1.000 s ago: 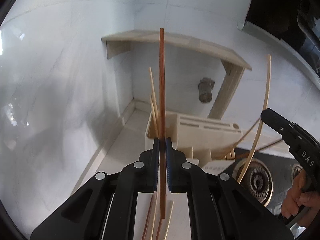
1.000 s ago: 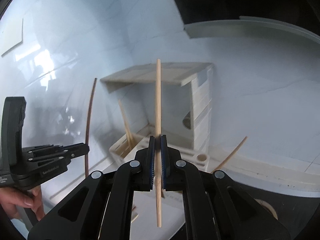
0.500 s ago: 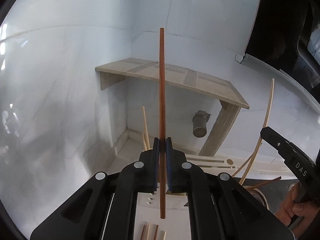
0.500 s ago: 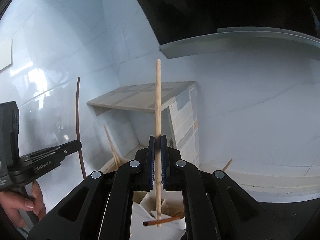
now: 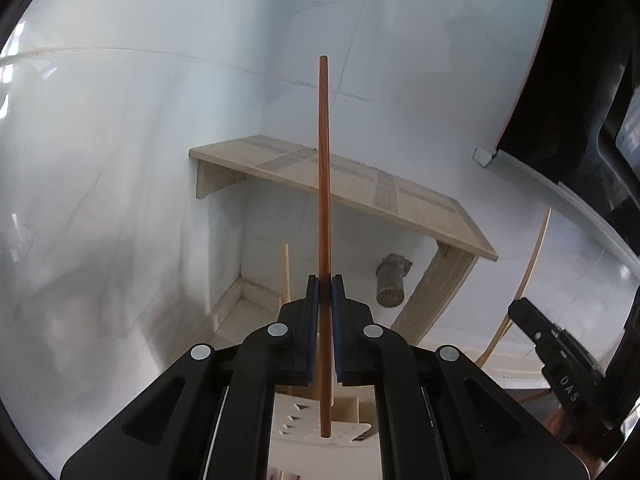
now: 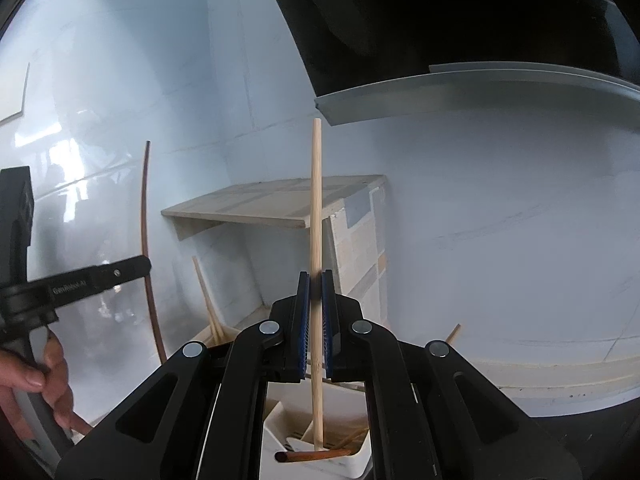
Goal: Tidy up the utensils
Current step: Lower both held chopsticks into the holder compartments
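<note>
Ahead of both my claws, a pale tiled corner shelf (image 5: 360, 184) projects from the white tiled wall (image 5: 120, 160). Below my claws sits a white plastic utensil holder (image 6: 352, 460), with a brown chopstick lying across it. My left gripper (image 5: 325, 280) is pinched tight on a reddish-brown wooden chopstick (image 5: 323, 160), held upright. My right gripper (image 6: 315, 276) is clamped on a pale bamboo chopstick (image 6: 315, 200), also upright, its lower tip over the holder.

"DAS" stands on the right gripper (image 5: 516, 312) — the left gripper's (image 6: 140, 266) side lettering is blurred
</note>
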Tool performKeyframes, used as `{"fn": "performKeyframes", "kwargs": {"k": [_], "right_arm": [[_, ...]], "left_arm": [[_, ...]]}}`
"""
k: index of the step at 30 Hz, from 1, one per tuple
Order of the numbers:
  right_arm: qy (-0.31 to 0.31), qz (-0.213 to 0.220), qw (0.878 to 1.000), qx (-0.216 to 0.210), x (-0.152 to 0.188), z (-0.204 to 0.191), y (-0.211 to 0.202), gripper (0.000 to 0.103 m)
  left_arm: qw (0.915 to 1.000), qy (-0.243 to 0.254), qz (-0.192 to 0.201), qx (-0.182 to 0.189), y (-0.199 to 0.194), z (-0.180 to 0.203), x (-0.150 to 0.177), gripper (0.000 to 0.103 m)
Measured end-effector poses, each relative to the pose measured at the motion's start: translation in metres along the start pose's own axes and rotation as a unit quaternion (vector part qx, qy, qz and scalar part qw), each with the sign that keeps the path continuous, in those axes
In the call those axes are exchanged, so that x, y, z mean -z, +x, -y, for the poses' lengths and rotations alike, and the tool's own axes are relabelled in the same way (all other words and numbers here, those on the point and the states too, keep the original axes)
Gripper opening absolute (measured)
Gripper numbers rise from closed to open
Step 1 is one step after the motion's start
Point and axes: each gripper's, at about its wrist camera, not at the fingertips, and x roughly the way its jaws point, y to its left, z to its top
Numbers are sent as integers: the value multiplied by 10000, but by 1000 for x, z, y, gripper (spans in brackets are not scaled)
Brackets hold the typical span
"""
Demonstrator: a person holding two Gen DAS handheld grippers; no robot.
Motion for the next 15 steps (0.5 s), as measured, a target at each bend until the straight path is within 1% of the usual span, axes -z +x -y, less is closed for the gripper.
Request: {"fn": "performKeyframes", "kwargs": {"k": [5, 10, 15], "right_arm": [[-71, 113, 9999, -6, -3, 0, 3, 7], [-46, 195, 9998, -15, -7, 4, 5, 7], [-54, 148, 9999, 10, 0, 7, 12, 7]], "left_arm": [[9999, 9, 171, 23, 2, -1, -4, 6], [9991, 30, 410, 33, 2, 3, -14, 6], [9989, 135, 445, -1, 13, 8, -15, 6]]}}
